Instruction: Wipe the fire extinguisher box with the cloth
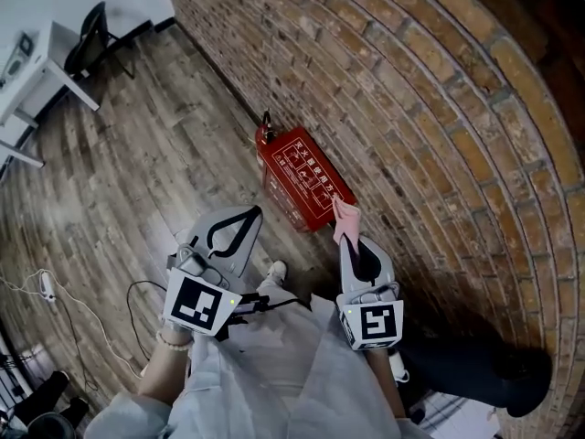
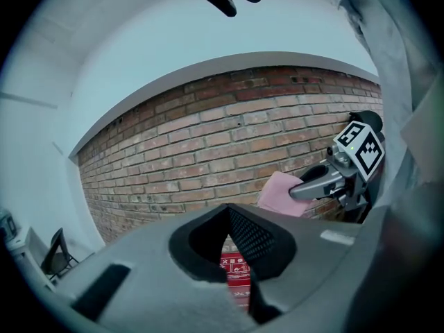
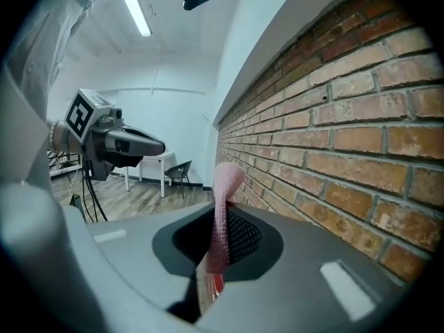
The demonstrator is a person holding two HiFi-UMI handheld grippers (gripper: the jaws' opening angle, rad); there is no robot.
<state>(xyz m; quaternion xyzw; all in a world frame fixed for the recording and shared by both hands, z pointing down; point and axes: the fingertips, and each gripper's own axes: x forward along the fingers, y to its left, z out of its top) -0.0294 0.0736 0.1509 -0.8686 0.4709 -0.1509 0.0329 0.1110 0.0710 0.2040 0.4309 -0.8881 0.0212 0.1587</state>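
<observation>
head view: one red fire extinguisher box [image 1: 302, 176] is lying on the wooden floor [image 1: 155, 163], right against the foot of the brick wall [image 1: 430, 90]. two grippers are showing. the left gripper [image 1: 253, 215] is hanging near the box's low left side, apart from it, its fingers meeting at the tips with nothing between them. the right gripper [image 1: 352, 238] is pinching one pink cloth [image 1: 345, 218]; the cloth is sticking out of the tips just beside the box's near right corner; cannot tell whether it is touching. one white table [image 1: 37, 71] and one black chair [image 1: 91, 33] are standing well apart at upper left.

left gripper view: the fingers [image 2: 258, 238] are closing together at the tips, gripping nothing. a strip of the red box [image 2: 234, 269] is showing through the slit behind the tips. the right gripper [image 2: 300, 191] is showing at right with the cloth [image 2: 276, 194] in its tips, in front of the wall.

right gripper view: the fingers [image 3: 239, 236] are clamping the cloth [image 3: 223, 193], which is standing up in a narrow fold between them. a sliver of the red box [image 3: 216, 283] is peeking below. the left gripper [image 3: 156, 146] is hanging at left, tips together.
</observation>
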